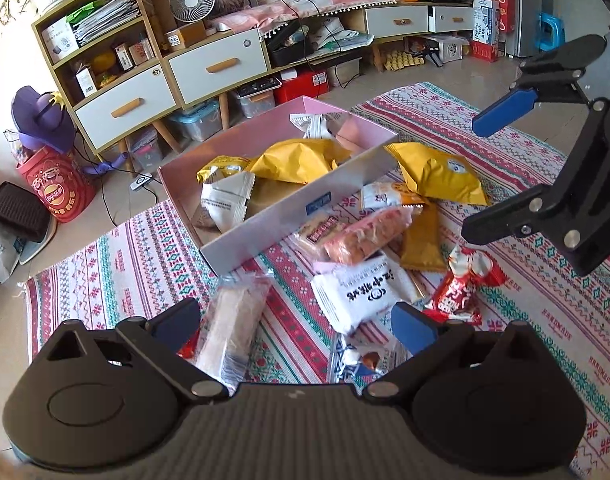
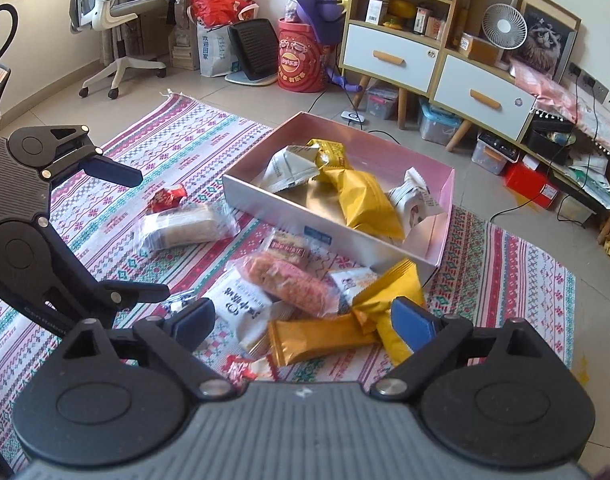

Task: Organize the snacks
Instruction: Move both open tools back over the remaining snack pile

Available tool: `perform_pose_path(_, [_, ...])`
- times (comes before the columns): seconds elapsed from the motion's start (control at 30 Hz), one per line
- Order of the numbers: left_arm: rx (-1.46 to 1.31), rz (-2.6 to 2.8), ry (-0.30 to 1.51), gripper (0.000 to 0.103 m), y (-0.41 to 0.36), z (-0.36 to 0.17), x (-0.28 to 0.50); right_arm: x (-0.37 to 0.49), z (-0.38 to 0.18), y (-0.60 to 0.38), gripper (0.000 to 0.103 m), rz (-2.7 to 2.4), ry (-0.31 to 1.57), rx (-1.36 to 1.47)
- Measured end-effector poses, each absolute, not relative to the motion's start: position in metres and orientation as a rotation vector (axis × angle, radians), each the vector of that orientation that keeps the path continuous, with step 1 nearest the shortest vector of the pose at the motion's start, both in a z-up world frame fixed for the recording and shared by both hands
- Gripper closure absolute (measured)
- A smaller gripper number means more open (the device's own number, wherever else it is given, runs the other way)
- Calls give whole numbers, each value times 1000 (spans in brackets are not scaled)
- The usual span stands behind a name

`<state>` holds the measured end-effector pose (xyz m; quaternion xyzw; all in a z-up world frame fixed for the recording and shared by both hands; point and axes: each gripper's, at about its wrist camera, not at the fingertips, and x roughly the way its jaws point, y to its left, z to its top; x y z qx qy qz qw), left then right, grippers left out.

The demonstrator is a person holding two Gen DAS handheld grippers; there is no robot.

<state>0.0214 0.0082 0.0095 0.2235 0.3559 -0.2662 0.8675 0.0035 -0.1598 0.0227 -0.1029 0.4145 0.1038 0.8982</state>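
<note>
Snack sorting, partly done: several packets lie in the box (image 2: 241, 194), while about ten remain on the rug (image 2: 193, 136) beside it. Left gripper (image 1: 295, 320) and right gripper (image 2: 303, 322) both hover wide open, holding nothing.

Snack packets (image 1: 357, 236) lie scattered beside the pink box (image 1: 265, 220).

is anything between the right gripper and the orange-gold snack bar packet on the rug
Nothing visible. The right gripper is open above the orange-gold snack bar packet, which lies on top of the pile, its upper side bare.
</note>
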Motion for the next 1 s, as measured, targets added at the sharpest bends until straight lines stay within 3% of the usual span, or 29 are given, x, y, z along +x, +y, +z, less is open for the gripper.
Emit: perform_pose_path(1.0, [368,-657,819,0,10,-59,8,-27,-45,-151,12,264,899,-345])
